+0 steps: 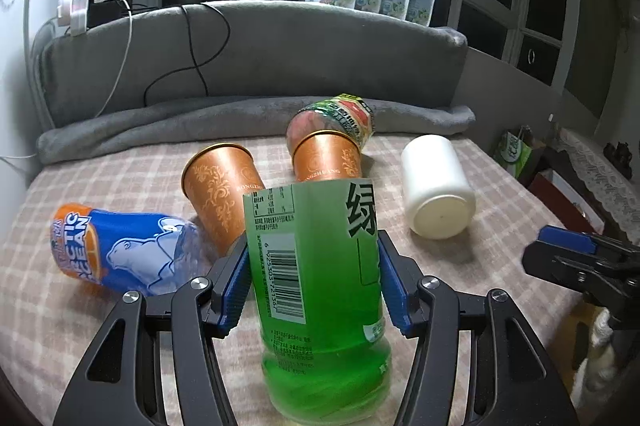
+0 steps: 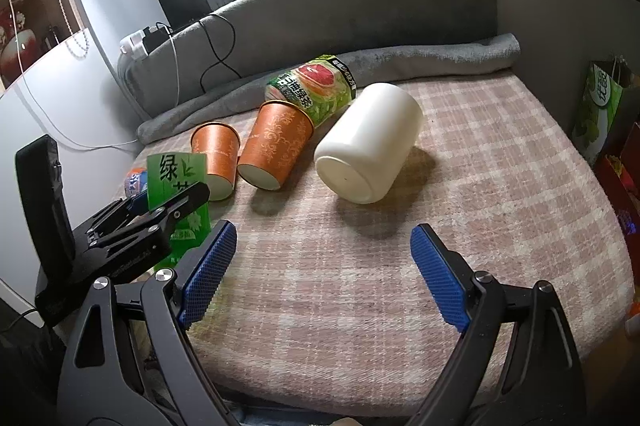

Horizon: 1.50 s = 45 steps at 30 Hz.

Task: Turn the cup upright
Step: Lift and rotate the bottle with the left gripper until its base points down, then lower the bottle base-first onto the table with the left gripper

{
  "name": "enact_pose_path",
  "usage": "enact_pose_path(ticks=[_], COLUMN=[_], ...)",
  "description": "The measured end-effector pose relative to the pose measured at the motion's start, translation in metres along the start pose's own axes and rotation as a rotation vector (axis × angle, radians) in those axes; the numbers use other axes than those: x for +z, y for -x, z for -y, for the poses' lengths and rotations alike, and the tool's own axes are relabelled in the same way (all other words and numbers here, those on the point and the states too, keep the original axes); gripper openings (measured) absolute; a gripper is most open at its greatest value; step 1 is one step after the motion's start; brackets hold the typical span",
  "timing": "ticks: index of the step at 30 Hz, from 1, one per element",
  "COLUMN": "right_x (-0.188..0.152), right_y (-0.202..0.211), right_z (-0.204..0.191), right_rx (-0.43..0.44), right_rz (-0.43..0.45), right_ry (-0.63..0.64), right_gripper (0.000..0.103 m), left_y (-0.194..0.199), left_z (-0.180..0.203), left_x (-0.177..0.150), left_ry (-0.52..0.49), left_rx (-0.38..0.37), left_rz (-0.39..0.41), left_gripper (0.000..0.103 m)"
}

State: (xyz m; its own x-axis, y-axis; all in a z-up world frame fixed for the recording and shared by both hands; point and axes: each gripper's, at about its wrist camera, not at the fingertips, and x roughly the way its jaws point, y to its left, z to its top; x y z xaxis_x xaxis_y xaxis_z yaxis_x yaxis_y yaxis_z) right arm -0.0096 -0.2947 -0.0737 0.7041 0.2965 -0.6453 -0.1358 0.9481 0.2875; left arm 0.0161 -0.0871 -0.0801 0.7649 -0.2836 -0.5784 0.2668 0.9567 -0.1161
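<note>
Between our left gripper [image 1: 314,282] pads we clamp a green cut-off bottle cup [image 1: 320,286], standing upright at the lower centre of the left wrist view. Our right gripper [image 2: 324,266] hangs spread wide and holding nothing at the bottom of its view over the checked cloth [image 2: 480,185]. Above it lie a white cup [image 2: 370,143] and two orange paper cups [image 2: 276,149], all on their sides.

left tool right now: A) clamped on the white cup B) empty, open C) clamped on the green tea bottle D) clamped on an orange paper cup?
C. In the left wrist view the left tool has its blue pads pressed on both sides of the green tea bottle; the white cup lies on its side, untouched, farther back.
</note>
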Motion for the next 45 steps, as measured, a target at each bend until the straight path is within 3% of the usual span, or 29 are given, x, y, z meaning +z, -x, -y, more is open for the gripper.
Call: enact_pose_path(ticks=[31,36,45], right_x=[-0.025,-0.027,-0.030], right_y=[0.026,0.030,0.036], right_z=[-0.034,-0.033,-0.032], right_rx=[0.034,0.037,0.048], right_rz=[0.028,0.035,0.049], right_ry=[0.044,0.039,0.036], right_gripper=[0.091,0.091,0.091], left_y=[0.052,0.053,0.061], left_z=[0.005,0.004,0.008], left_x=[-0.033,-0.033,-0.035], left_ry=[0.016,0.025,0.011], left_rx=[-0.072,-0.094,-0.100], left_rz=[-0.037,-0.052,-0.060], left_gripper=[0.055,0.074,0.080])
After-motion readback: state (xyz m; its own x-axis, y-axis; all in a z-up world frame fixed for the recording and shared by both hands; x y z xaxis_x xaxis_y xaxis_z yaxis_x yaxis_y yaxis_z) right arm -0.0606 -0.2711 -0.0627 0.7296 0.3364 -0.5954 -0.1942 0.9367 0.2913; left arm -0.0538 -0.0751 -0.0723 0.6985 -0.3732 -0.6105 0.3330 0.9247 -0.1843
